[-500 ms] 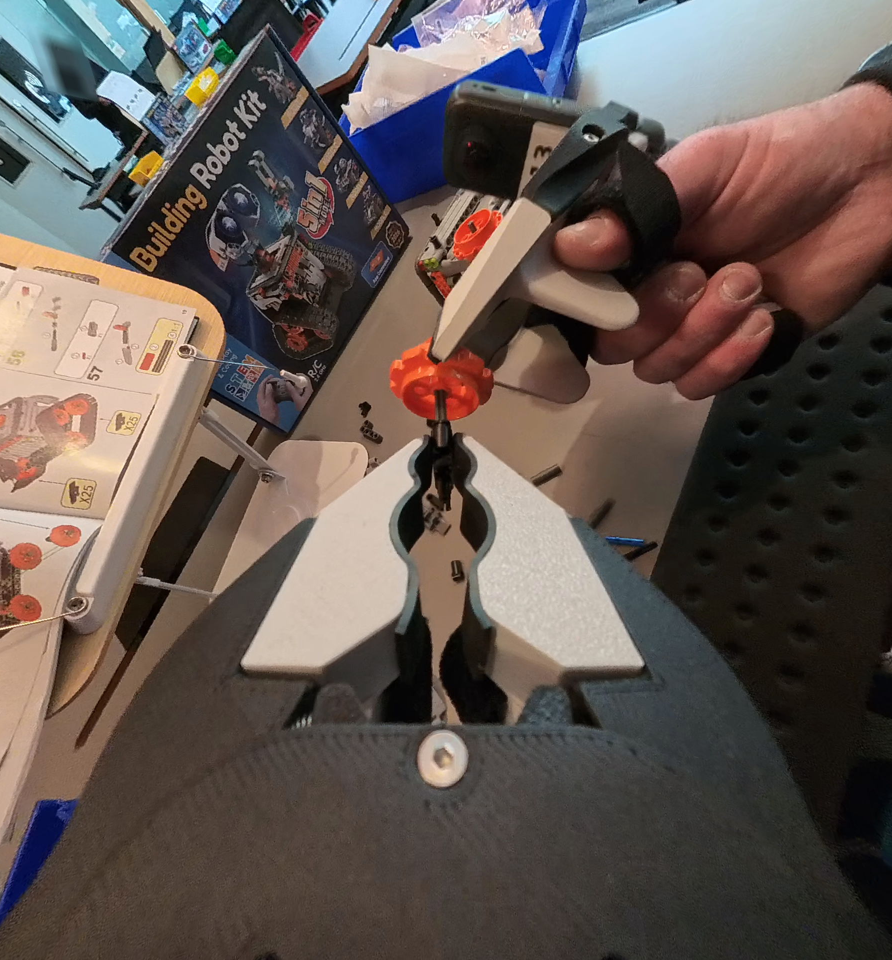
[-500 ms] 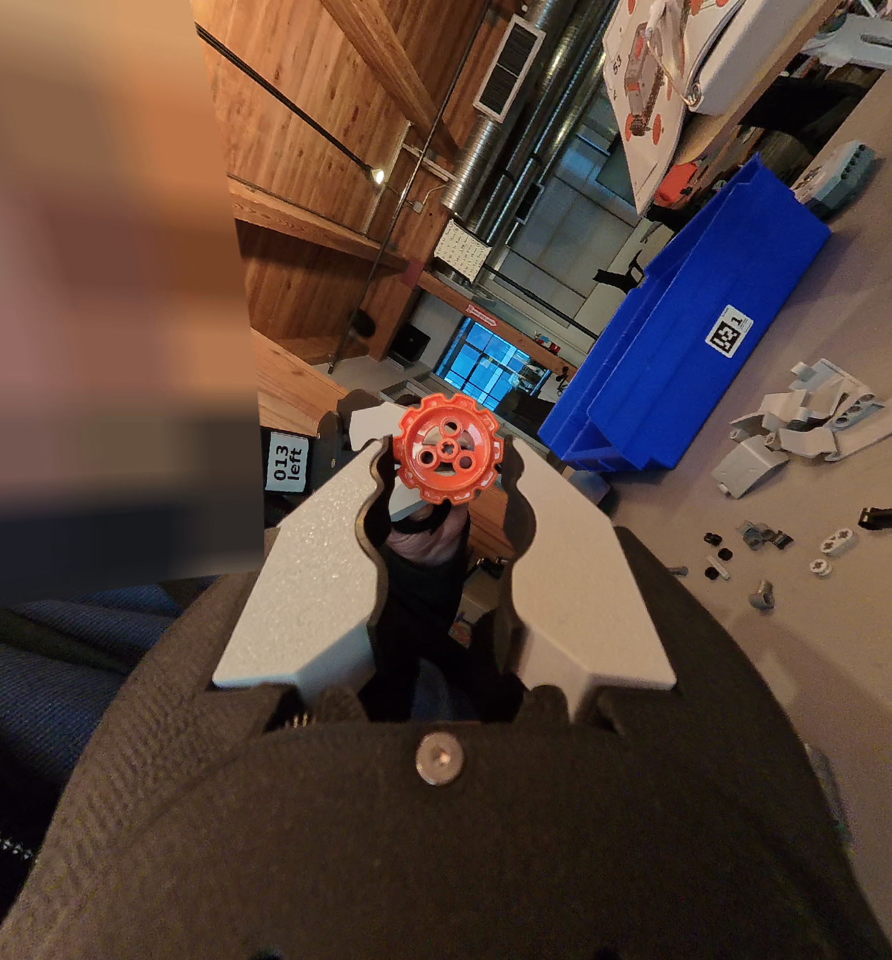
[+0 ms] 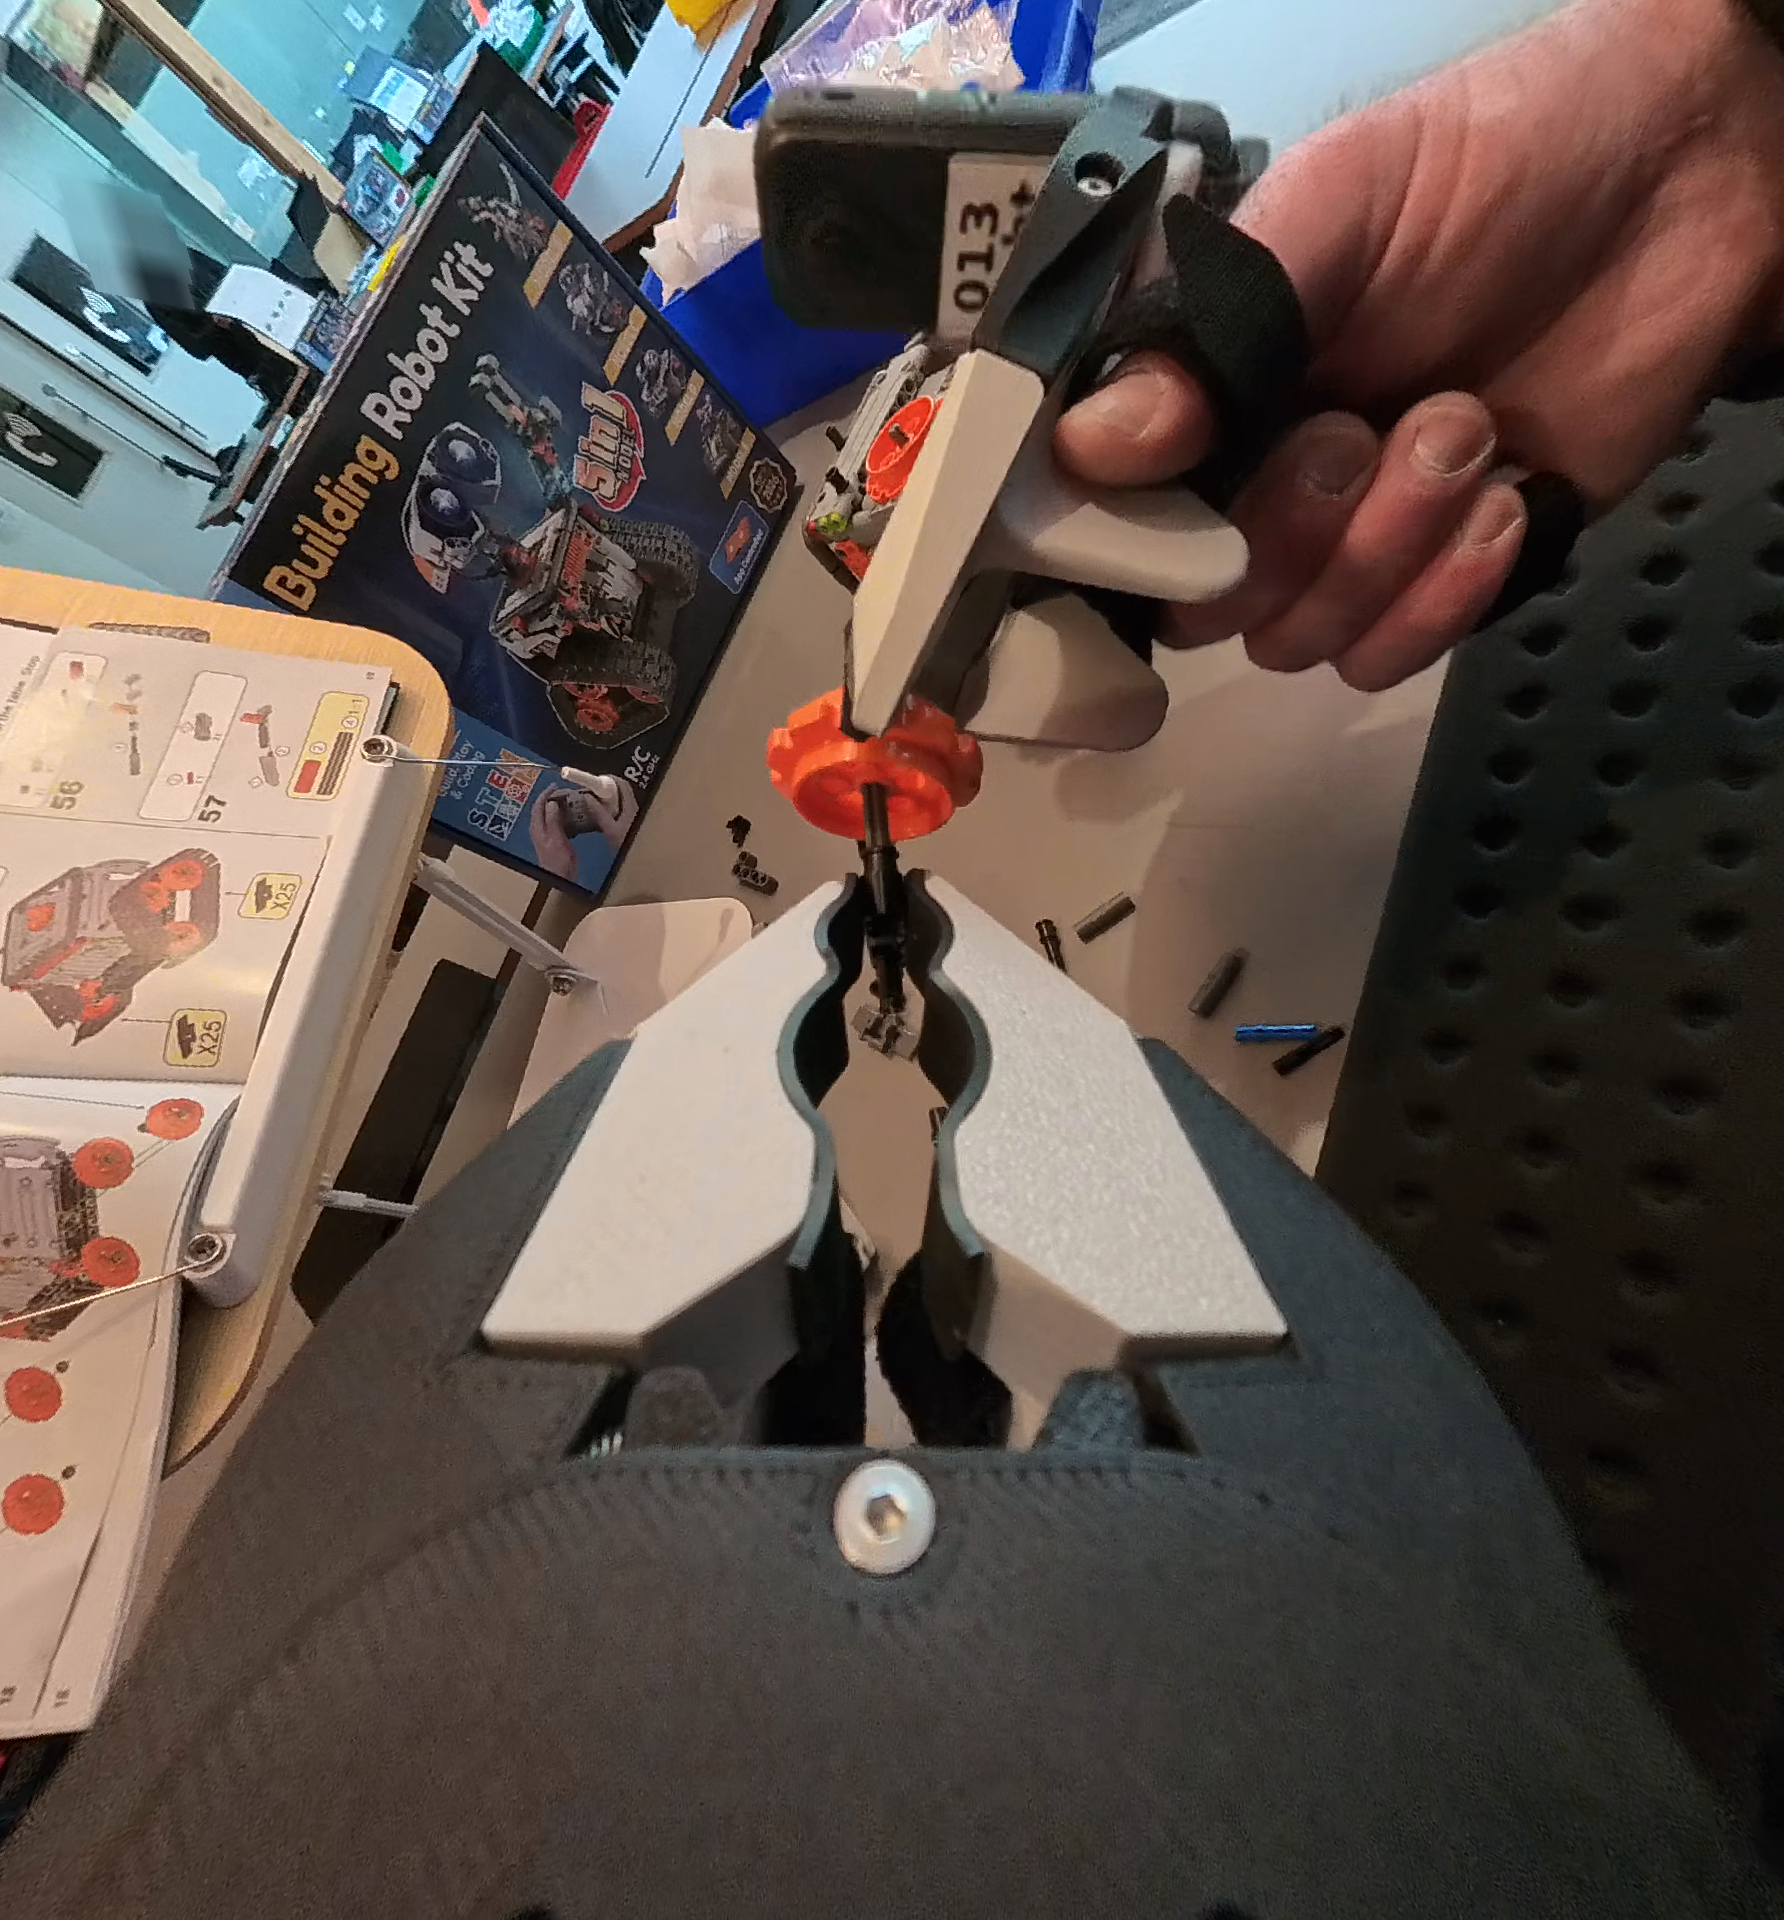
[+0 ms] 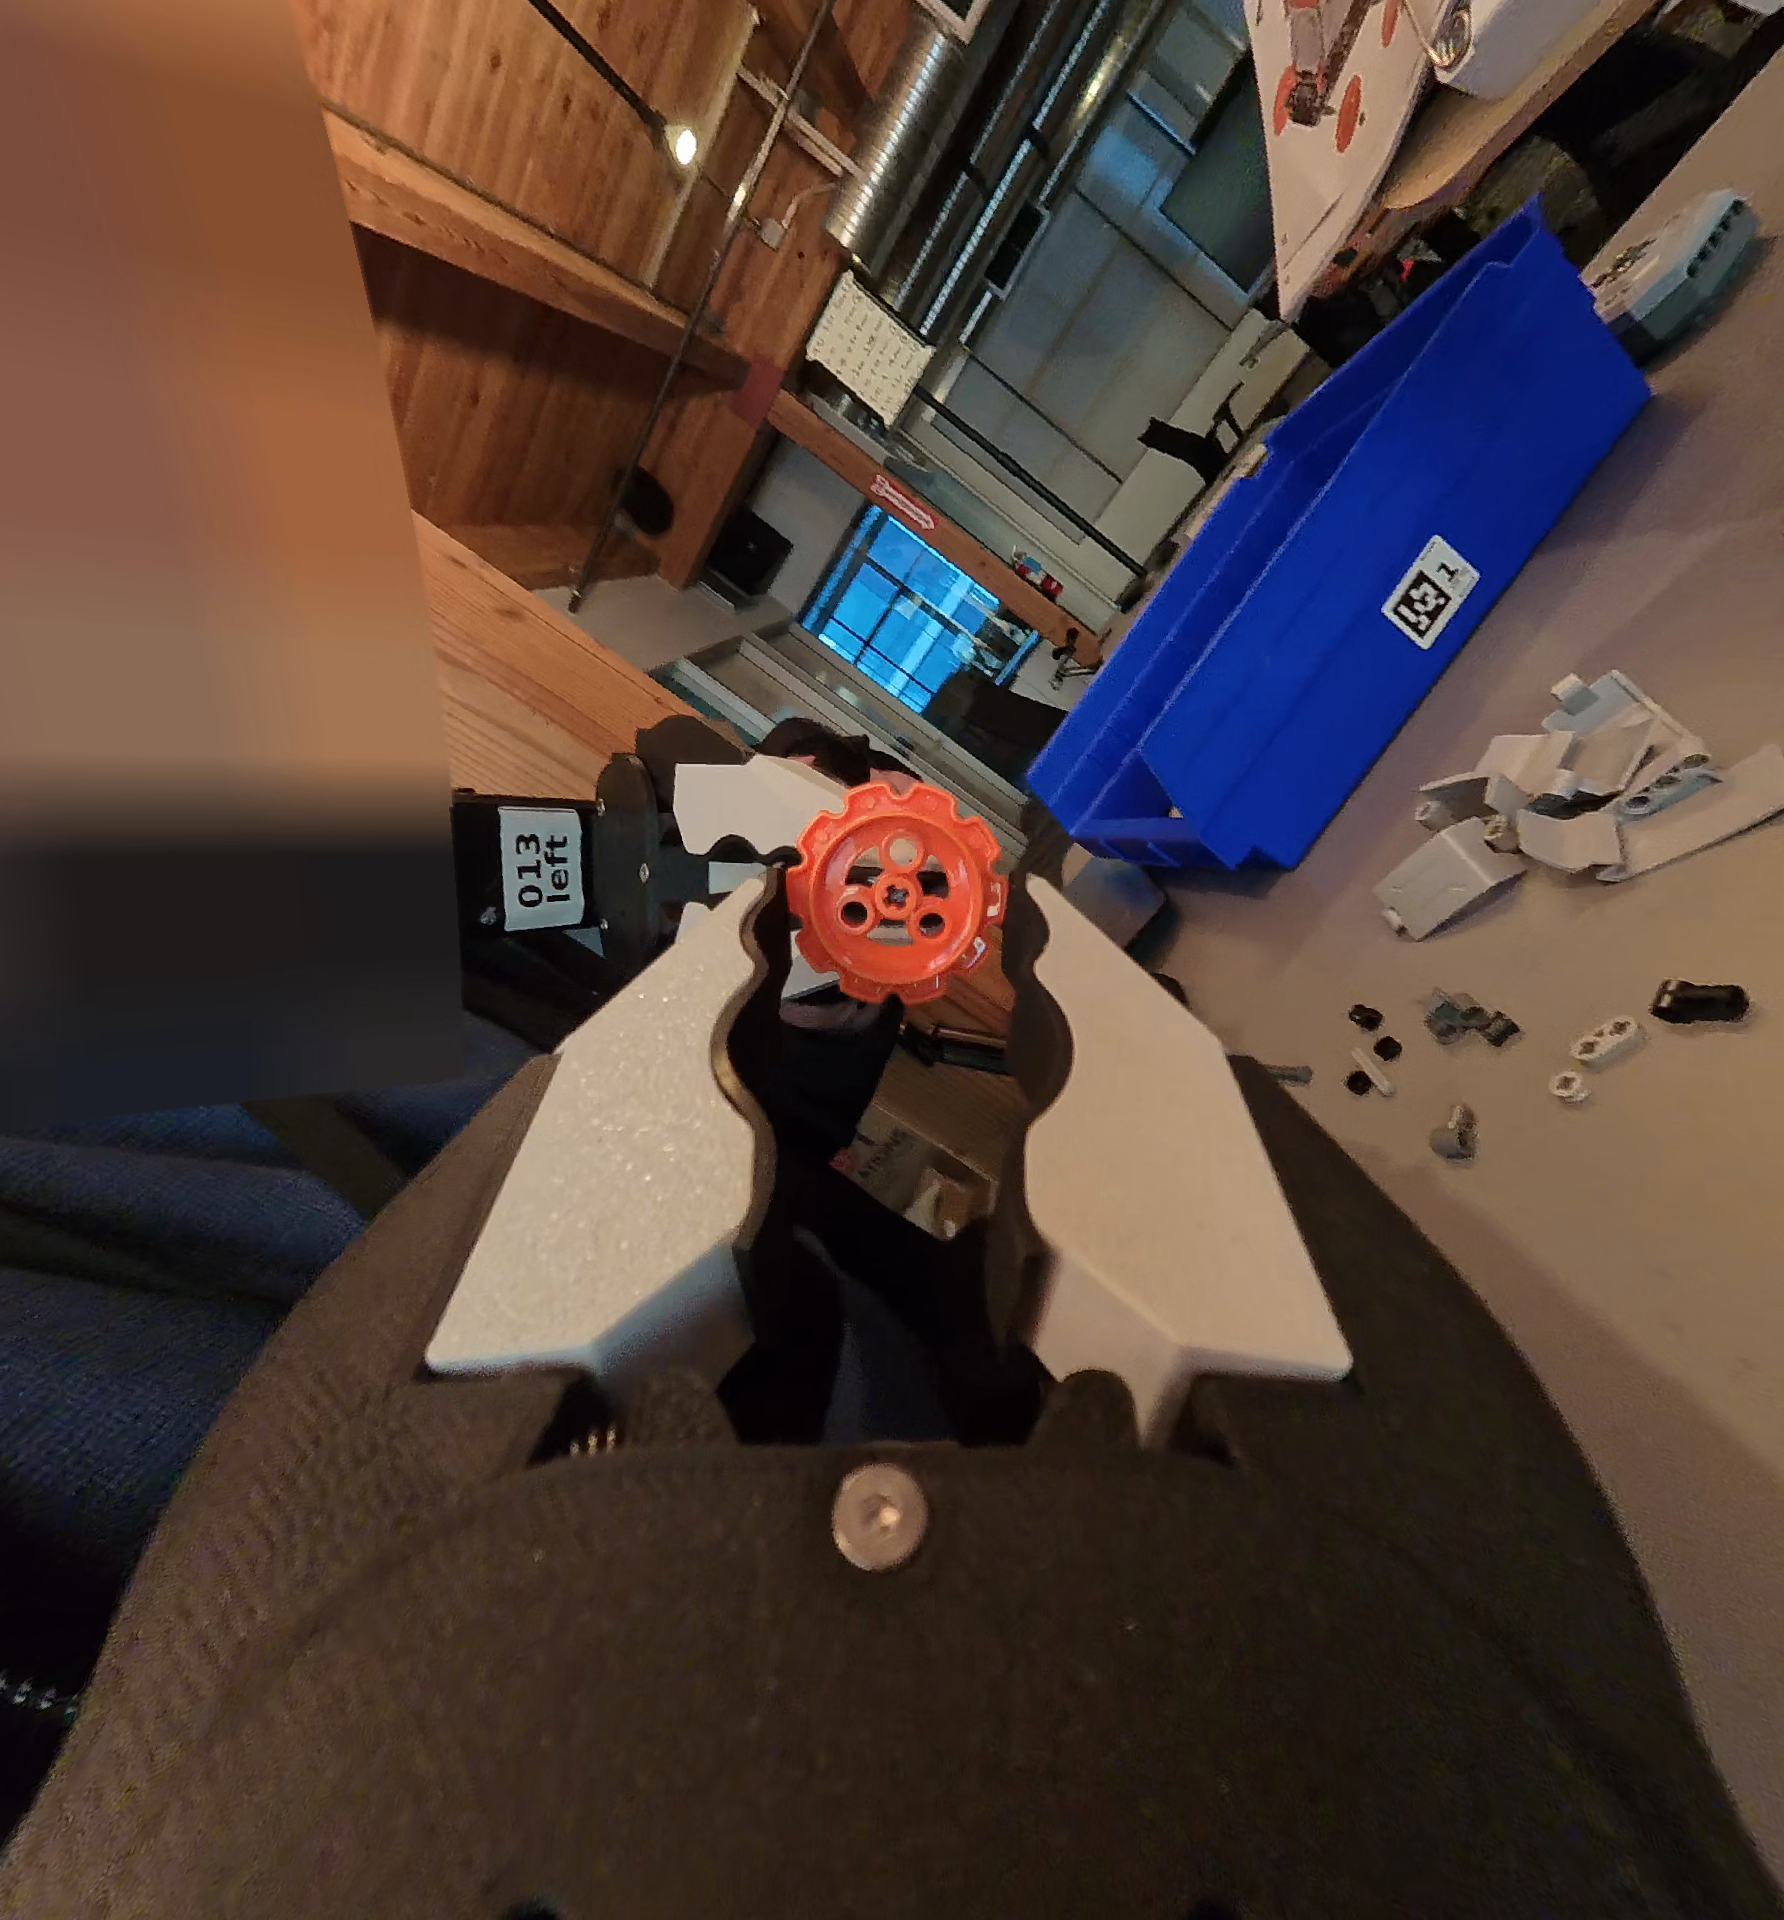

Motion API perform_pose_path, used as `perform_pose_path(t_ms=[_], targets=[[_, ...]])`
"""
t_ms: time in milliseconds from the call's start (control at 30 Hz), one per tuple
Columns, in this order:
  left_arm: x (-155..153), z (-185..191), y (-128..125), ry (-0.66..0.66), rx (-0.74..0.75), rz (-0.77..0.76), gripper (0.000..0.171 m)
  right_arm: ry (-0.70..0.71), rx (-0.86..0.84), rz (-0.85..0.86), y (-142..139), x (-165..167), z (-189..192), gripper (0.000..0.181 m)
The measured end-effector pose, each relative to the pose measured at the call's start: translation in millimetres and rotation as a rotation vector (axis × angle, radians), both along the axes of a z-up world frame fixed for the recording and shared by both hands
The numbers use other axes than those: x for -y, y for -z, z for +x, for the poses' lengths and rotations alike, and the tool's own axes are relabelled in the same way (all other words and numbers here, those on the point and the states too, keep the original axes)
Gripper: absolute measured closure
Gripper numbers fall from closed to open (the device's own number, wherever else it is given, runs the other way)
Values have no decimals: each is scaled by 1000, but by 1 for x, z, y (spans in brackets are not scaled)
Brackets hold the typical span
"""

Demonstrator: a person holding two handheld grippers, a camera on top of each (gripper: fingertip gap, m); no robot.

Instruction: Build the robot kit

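Orange wheel (image 3: 872, 767) (right tool (image 3: 893, 717) still gripping) has neared the camera.

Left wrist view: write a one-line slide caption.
Left gripper pinches a black axle entering an orange gear wheel held by the right gripper.

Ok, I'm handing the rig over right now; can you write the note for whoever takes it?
Left tool: shut on a black pin that points up at the wheel.
Right tool: shut on the orange wheel, gripped by its rim, in the air just above the left one.
The pin's end meets the wheel's hub; how deep it sits cannot be told.
On the table: small parts, grey pieces beside the blue bin, a booklet and the kit box.
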State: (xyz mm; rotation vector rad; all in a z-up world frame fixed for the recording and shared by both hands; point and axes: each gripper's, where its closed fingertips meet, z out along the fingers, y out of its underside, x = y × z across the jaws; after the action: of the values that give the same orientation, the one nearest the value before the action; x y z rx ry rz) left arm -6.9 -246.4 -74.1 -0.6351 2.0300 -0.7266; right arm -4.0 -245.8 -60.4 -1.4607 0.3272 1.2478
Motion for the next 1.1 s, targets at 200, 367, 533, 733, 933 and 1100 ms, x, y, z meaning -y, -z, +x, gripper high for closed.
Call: perform_pose_path(t_ms=[200,367,533,733,933,1100], targets=[[4,-1,3,25,9,18,167,-29,60,-38,7,-4,-11,142],[-3,0,12,9,-10,-15,166,16,118,-75,14,-10,-10,141],[-5,-2,8,4,49,-263,165,65,370,-108,10,-14,-12,141],[-2,-8,-6,106,40,-727,166,94,529,-83,-2,-12,-15,139],[9,-5,-9,176,-2,-829,165,88,522,-72,0,-8,-18,141],[11,6,-8,142,-65,-909,151,123,329,-8,-11,1,-6,141]])
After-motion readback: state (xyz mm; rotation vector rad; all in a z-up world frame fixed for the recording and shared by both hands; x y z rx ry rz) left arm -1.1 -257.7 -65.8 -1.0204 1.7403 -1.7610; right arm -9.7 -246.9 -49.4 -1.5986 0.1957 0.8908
